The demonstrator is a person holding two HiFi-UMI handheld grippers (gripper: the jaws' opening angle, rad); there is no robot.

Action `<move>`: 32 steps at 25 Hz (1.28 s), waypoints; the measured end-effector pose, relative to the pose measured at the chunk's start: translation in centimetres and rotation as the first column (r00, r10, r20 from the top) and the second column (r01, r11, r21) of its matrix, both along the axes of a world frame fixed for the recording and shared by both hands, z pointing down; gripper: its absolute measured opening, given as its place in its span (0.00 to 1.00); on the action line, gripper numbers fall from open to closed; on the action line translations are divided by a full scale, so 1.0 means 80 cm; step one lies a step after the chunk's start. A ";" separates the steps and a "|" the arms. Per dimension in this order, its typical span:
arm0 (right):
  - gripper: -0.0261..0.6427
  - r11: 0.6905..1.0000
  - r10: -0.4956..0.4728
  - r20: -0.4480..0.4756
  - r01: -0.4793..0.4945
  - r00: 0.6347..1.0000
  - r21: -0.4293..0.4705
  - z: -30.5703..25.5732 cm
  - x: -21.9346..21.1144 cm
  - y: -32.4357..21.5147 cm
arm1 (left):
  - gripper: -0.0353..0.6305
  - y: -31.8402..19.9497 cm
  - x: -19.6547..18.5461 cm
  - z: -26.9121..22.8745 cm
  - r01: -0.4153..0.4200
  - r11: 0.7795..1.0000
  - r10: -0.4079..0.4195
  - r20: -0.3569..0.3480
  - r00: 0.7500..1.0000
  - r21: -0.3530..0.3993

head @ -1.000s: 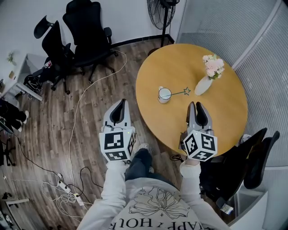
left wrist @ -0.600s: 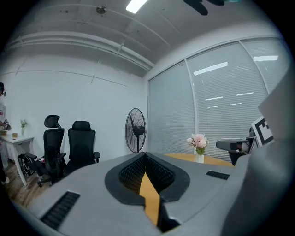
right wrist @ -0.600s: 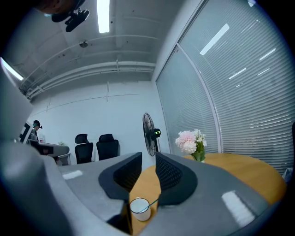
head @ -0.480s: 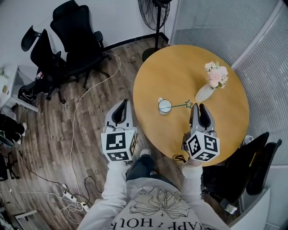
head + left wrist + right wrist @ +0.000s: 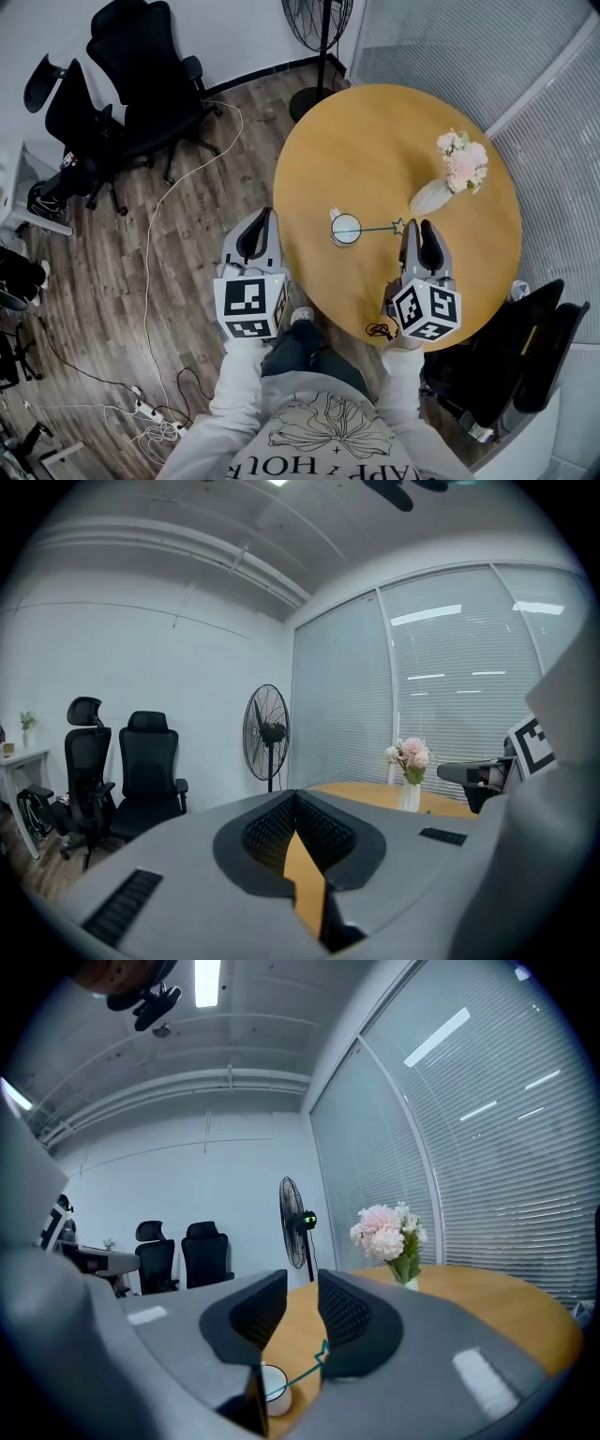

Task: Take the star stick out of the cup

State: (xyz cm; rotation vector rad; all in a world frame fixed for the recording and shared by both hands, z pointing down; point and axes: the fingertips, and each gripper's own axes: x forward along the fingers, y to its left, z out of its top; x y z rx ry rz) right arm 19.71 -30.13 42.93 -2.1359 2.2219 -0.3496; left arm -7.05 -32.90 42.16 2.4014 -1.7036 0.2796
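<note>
A white cup stands near the middle of the round wooden table. A thin green star stick leans out of it to the right, its star low over the table. My right gripper hovers just right of the star with its jaws apart and opening, touching nothing. In the right gripper view the cup and the star show low in the gap of that gripper. My left gripper is shut and empty over the floor, left of the table; its jaws meet at the tips.
A white vase of pink flowers stands on the table beyond the star and to its right. A standing fan and black office chairs are at the back. Cables run over the wooden floor. Another black chair is at the right.
The right gripper has come closer to the star end of the stick, now level with it. Its jaws stand slightly wider. The left gripper has stayed by the table edge.
</note>
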 end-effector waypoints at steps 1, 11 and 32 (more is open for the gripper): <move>0.19 1.000 0.002 -0.001 -0.002 1.000 -0.003 0.003 0.000 -0.003 | 0.06 -0.004 0.002 0.003 -0.007 1.000 0.007 0.000 1.000 -0.003; 0.20 0.999 0.016 0.004 -0.016 1.000 -0.048 0.038 0.009 -0.019 | 0.06 -0.020 0.014 0.035 -0.043 0.998 0.044 0.011 0.999 -0.045; 0.24 0.979 -0.040 0.064 0.052 0.997 -0.195 0.127 0.027 -0.034 | 0.06 -0.018 0.023 0.100 0.022 0.988 -0.017 0.029 0.999 -0.155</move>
